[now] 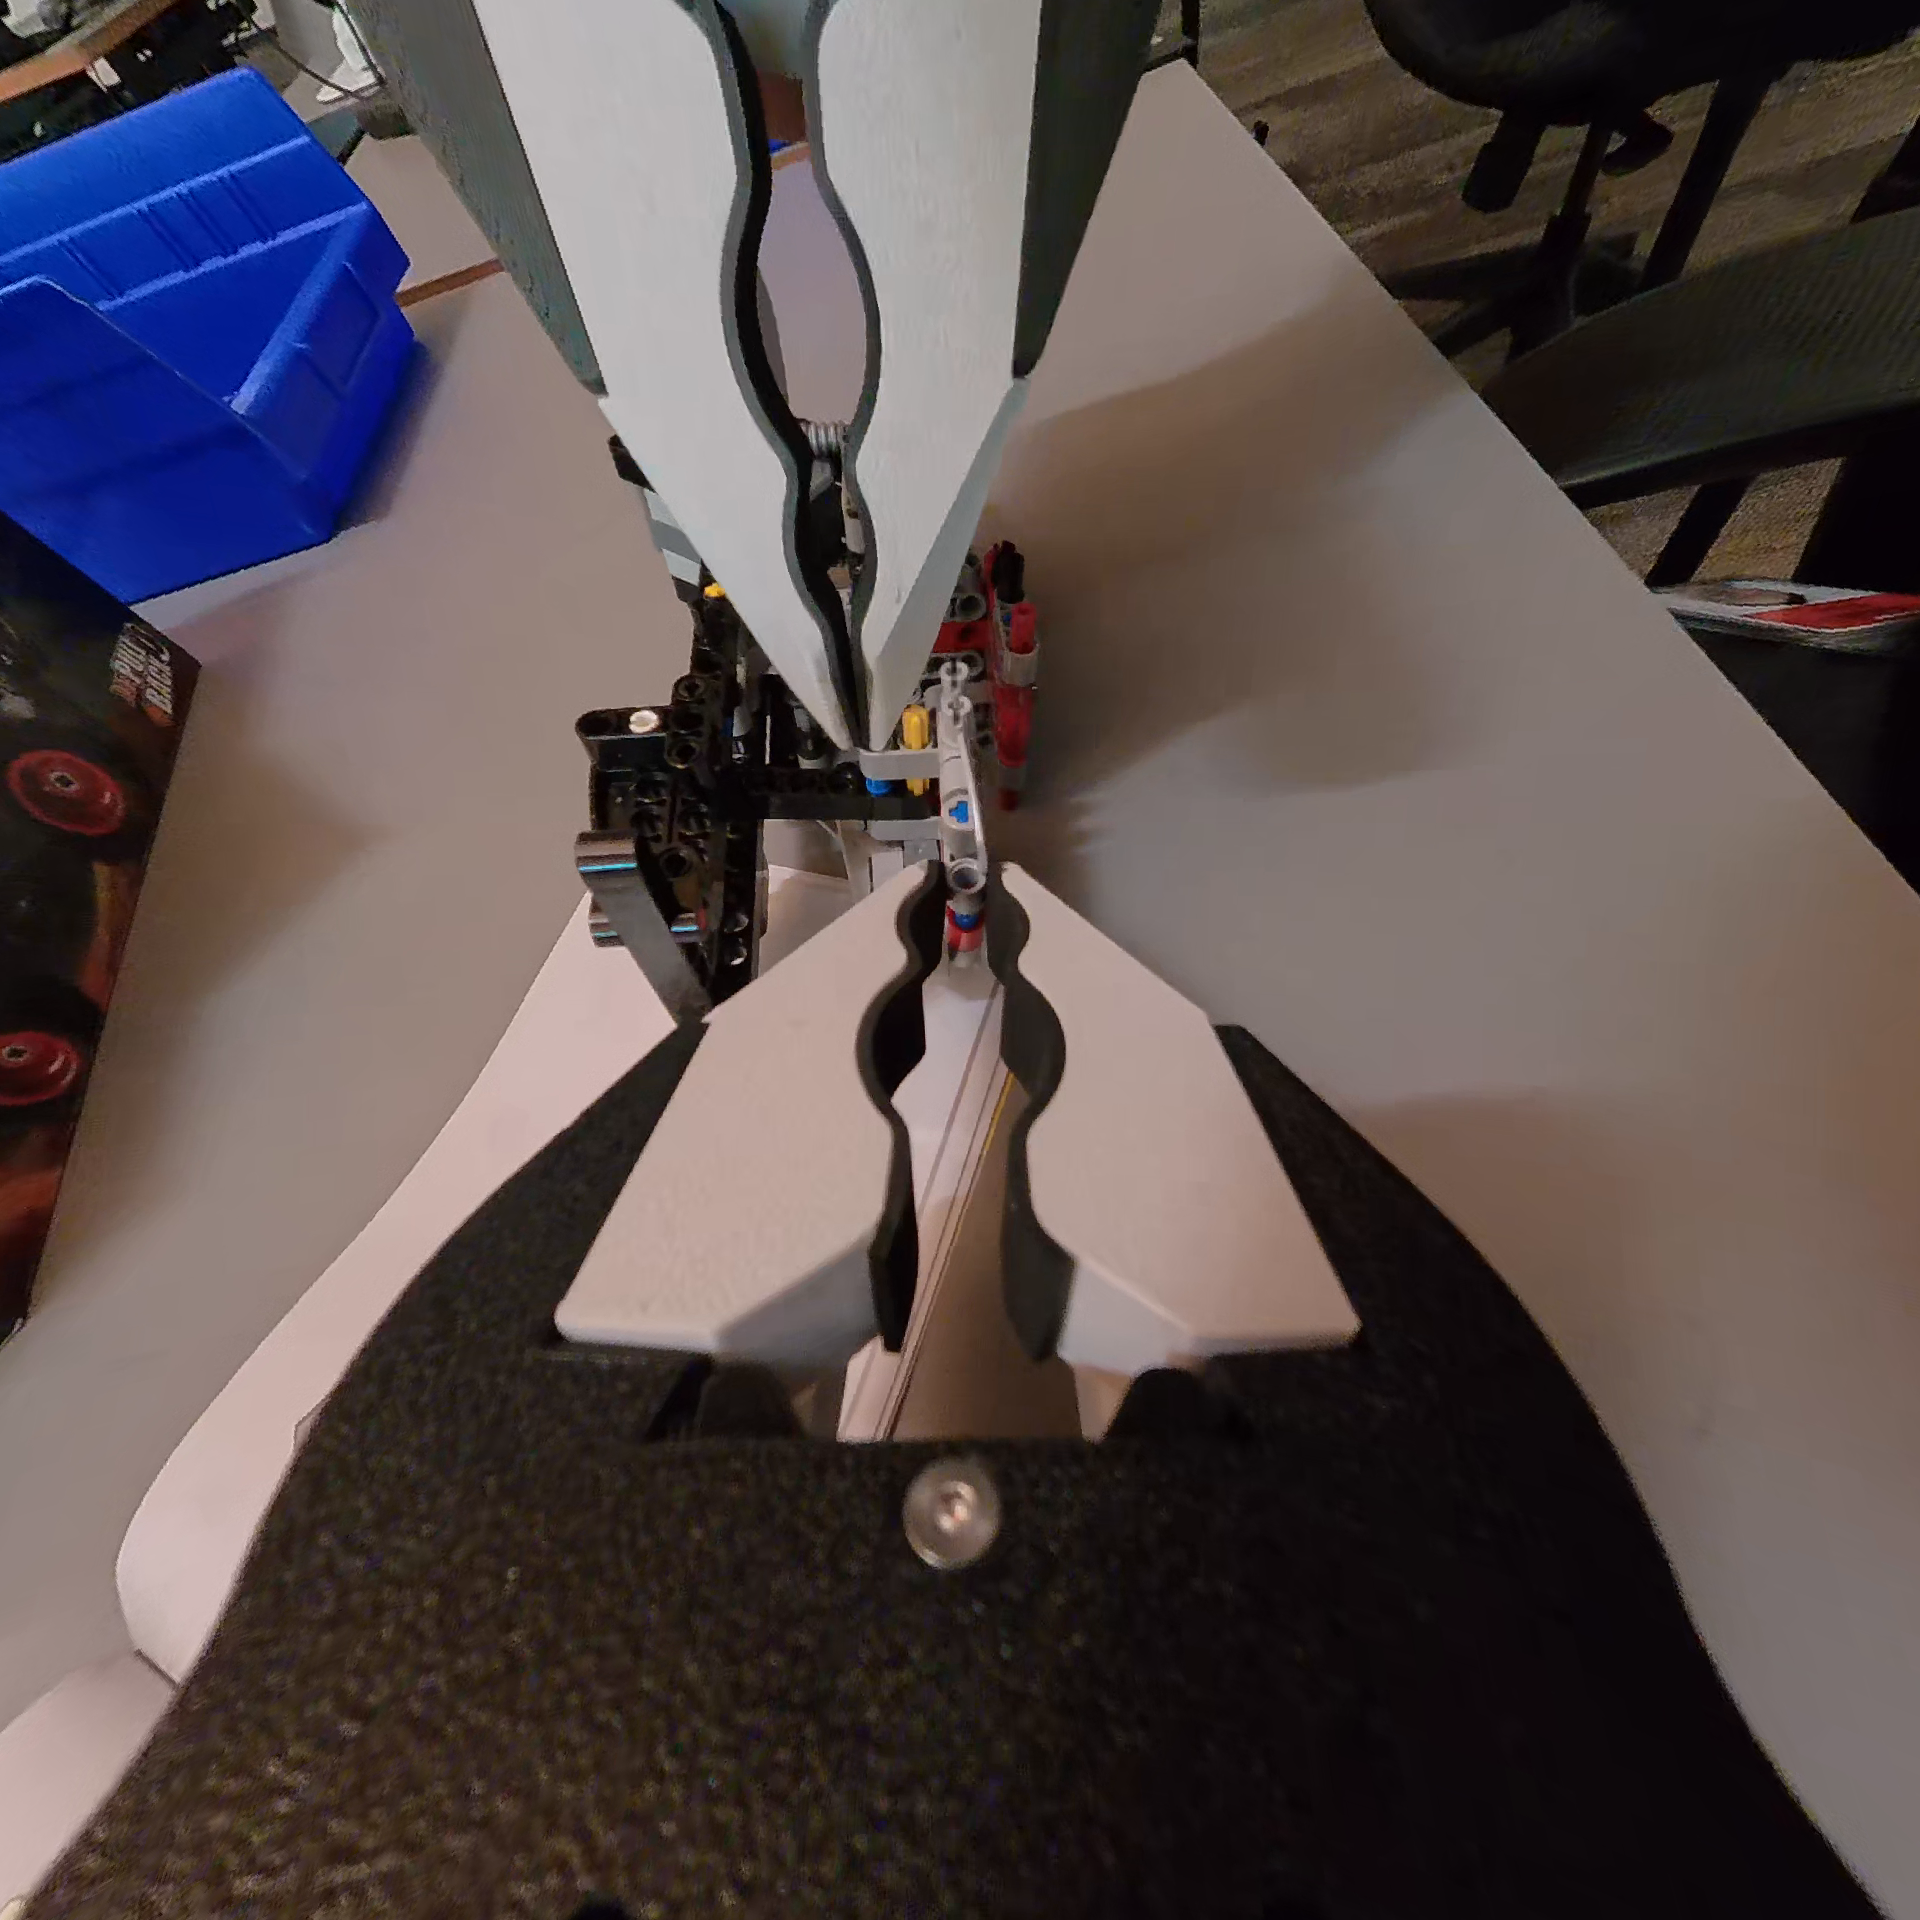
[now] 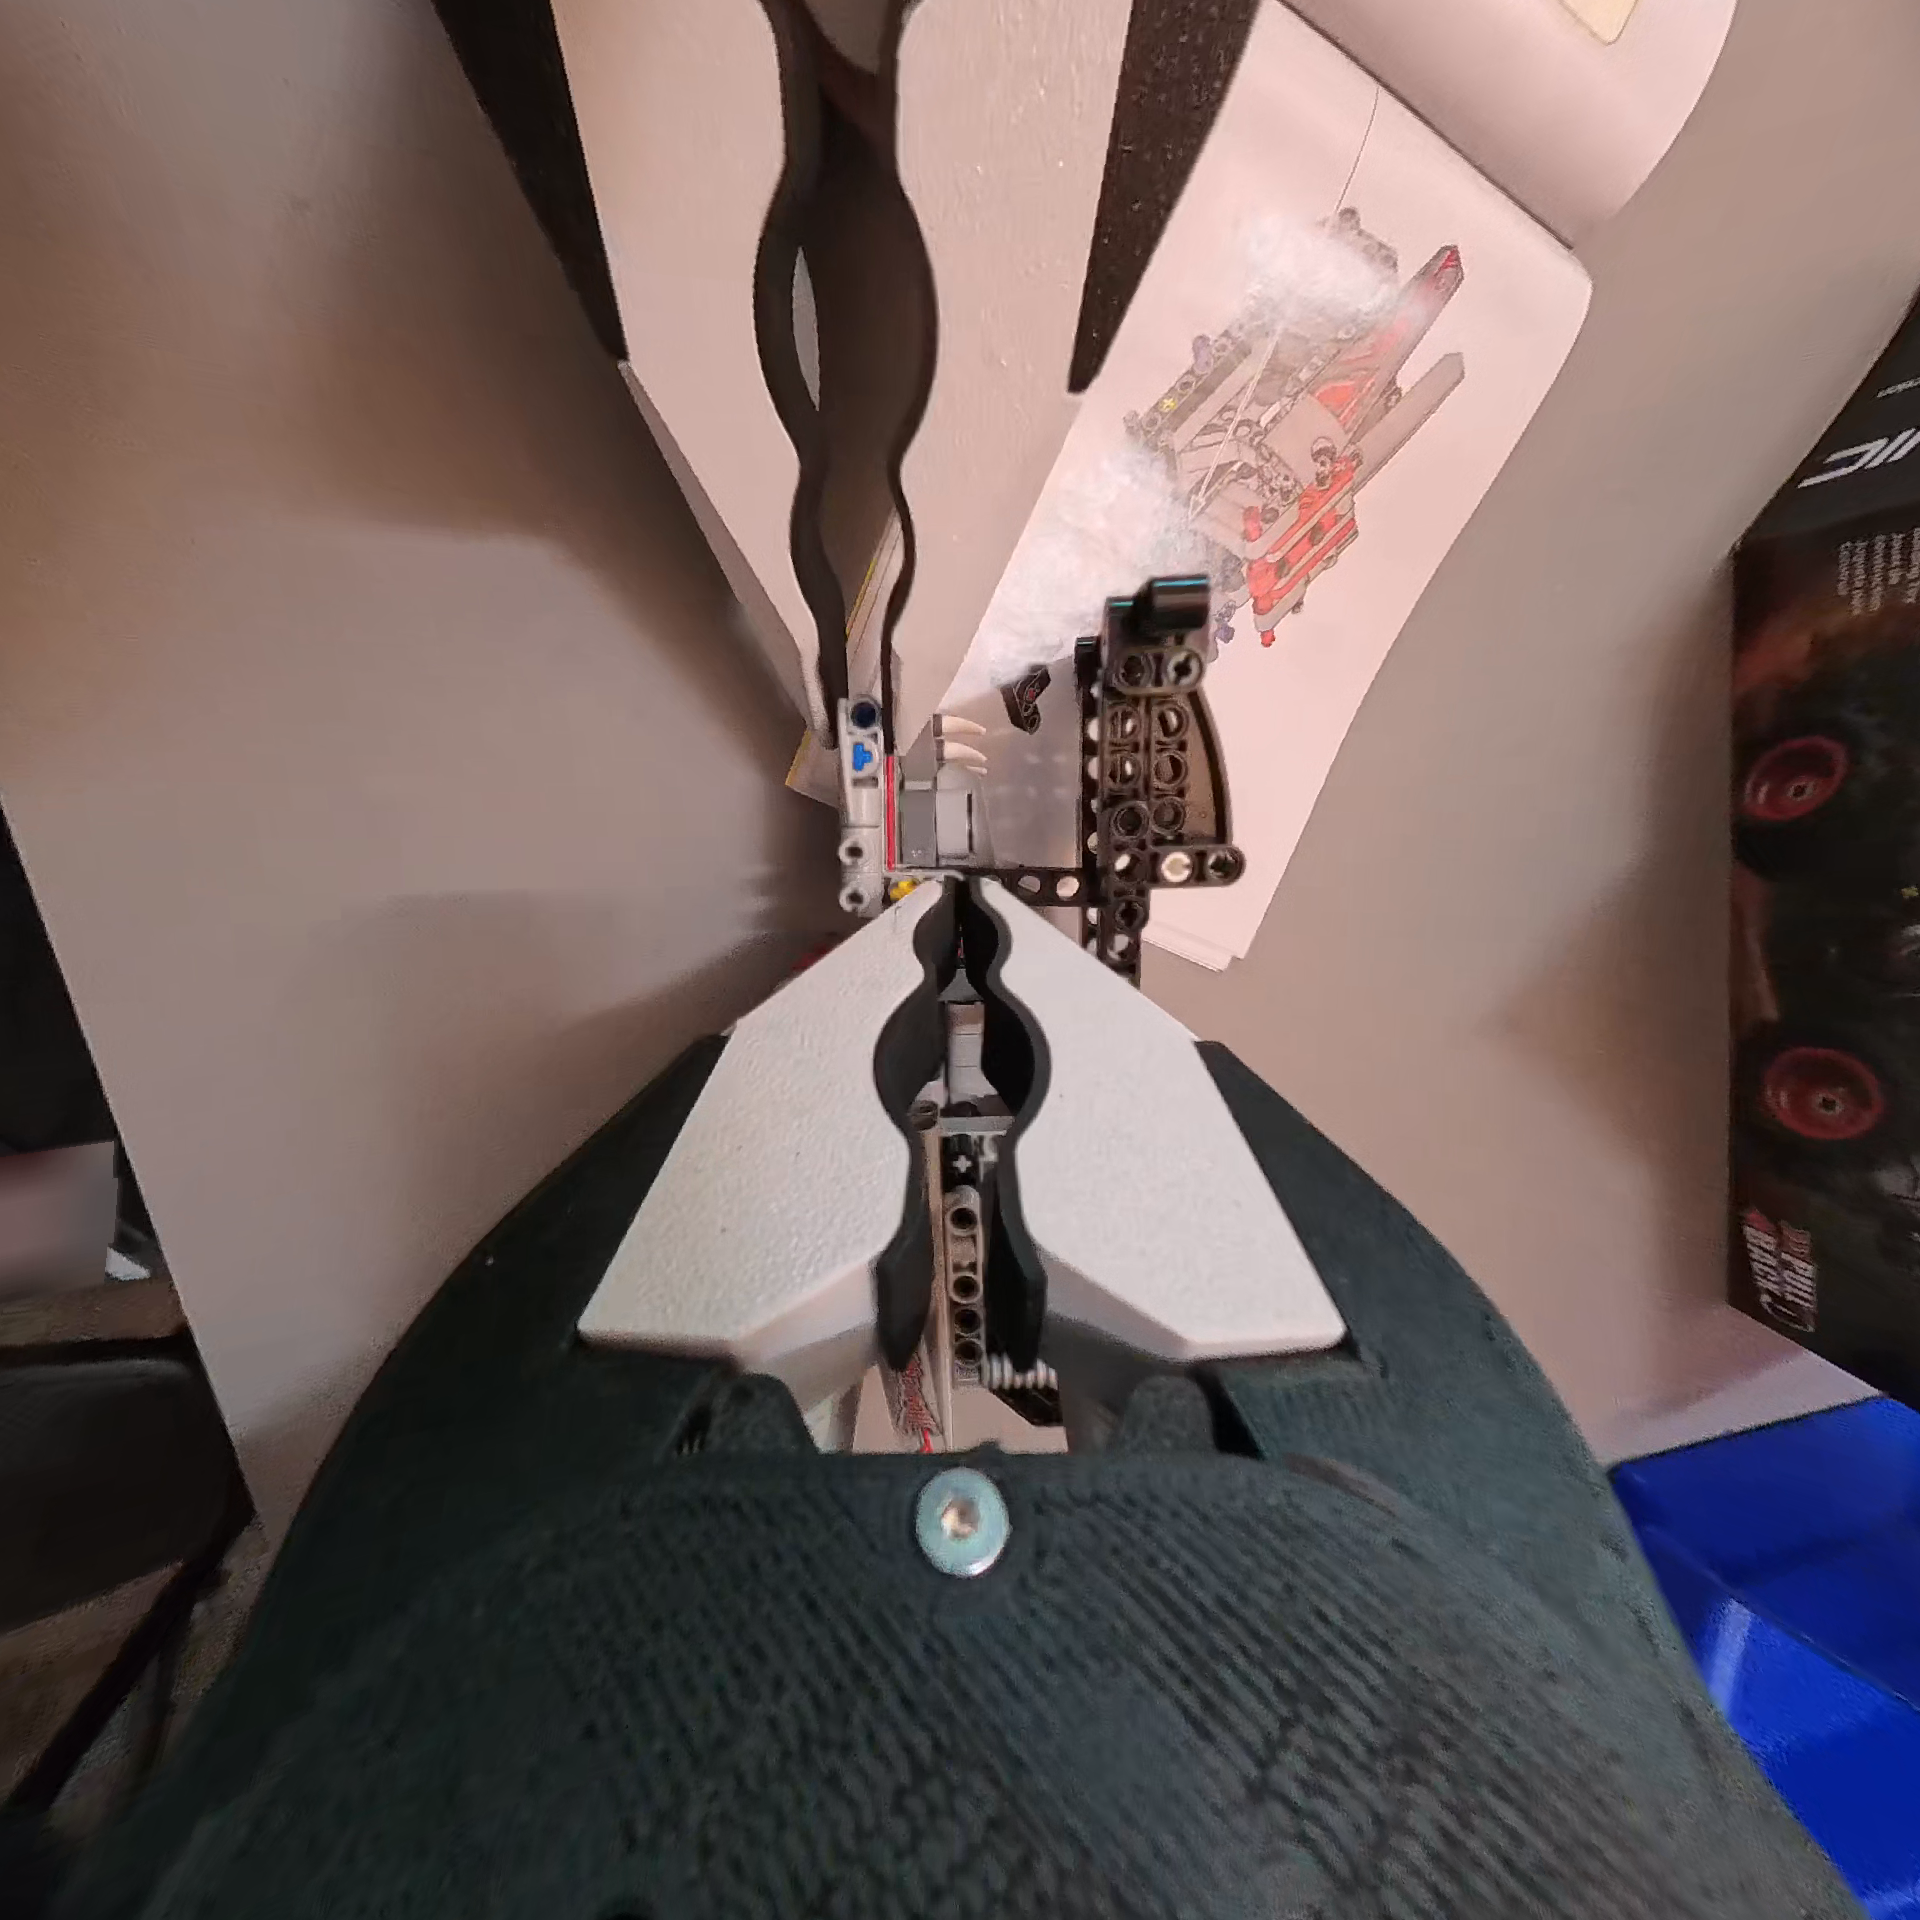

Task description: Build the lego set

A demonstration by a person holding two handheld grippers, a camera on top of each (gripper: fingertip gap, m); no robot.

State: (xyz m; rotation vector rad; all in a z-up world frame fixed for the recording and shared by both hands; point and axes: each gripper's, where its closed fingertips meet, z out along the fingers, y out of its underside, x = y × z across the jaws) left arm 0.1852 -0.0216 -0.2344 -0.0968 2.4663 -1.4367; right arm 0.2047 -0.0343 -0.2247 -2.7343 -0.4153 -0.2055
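Note:
A part-built lego model [image 1: 665, 831] of black, grey and red beams sits between my two grippers above the table. My left gripper [image 1: 961, 883] is shut on a light grey beam [image 1: 958, 805] at the model's near end. My right gripper [image 1: 862, 732] comes in from the far side and is shut on the model's middle. In the right wrist view my right gripper [image 2: 956, 899] pinches the model's grey body [image 2: 966, 1247], which runs back between its fingers. The left gripper [image 2: 860, 717] holds the grey beam [image 2: 860, 795] there. A black curved panel [image 2: 1153, 769] stands at the model's right.
An open instruction booklet [image 2: 1299, 468] lies under the model and also shows in the left wrist view [image 1: 416, 1195]. A blue bin [image 1: 187, 343] and the set's dark box [image 1: 62, 883] stand at the left. Black chairs [image 1: 1714, 364] stand past the table's right edge [image 1: 1558, 540]. Less than 4 cm separates the two grippers' tips.

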